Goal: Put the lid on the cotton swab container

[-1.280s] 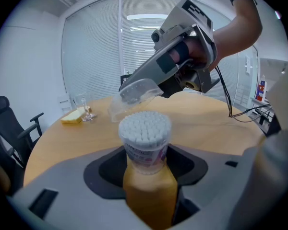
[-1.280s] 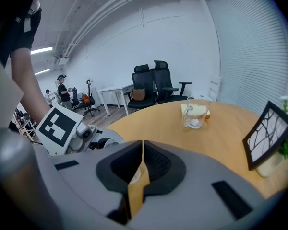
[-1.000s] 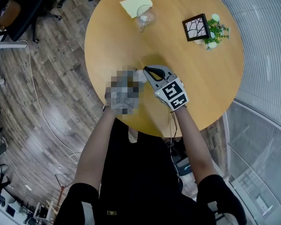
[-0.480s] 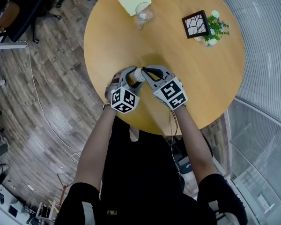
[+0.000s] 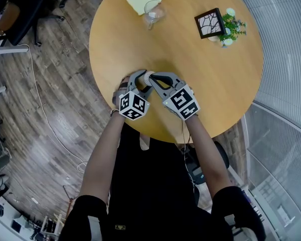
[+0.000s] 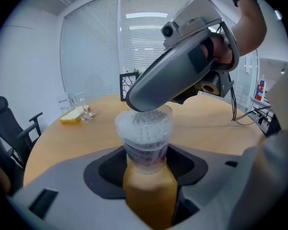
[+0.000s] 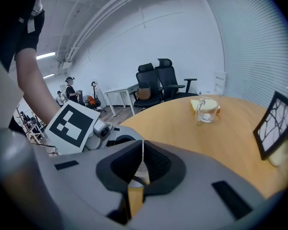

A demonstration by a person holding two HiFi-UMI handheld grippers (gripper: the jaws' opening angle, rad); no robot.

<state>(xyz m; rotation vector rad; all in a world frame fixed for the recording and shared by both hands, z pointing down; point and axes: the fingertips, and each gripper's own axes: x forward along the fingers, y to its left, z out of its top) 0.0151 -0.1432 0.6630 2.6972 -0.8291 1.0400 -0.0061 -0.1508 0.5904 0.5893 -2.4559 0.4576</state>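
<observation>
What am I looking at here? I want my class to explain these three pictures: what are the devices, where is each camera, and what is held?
A person holds a two-jaw gripper in each hand. One camera sits on the head, looking down; one rides on each gripper. The left gripper clamps a clear plastic cotton swab container. The right gripper pinches a thin clear lid, it seems, at its top. On the round wooden table stand a clear drinking glass, a pale yellow pad, a black picture frame and a small green plant.

I have open tabletop (image 5: 190,69) beyond the right gripper (image 5: 151,77); glass (image 5: 153,13), yellow pad (image 5: 140,1), picture frame (image 5: 210,25) and plant (image 5: 232,31) line its far rim.
</observation>
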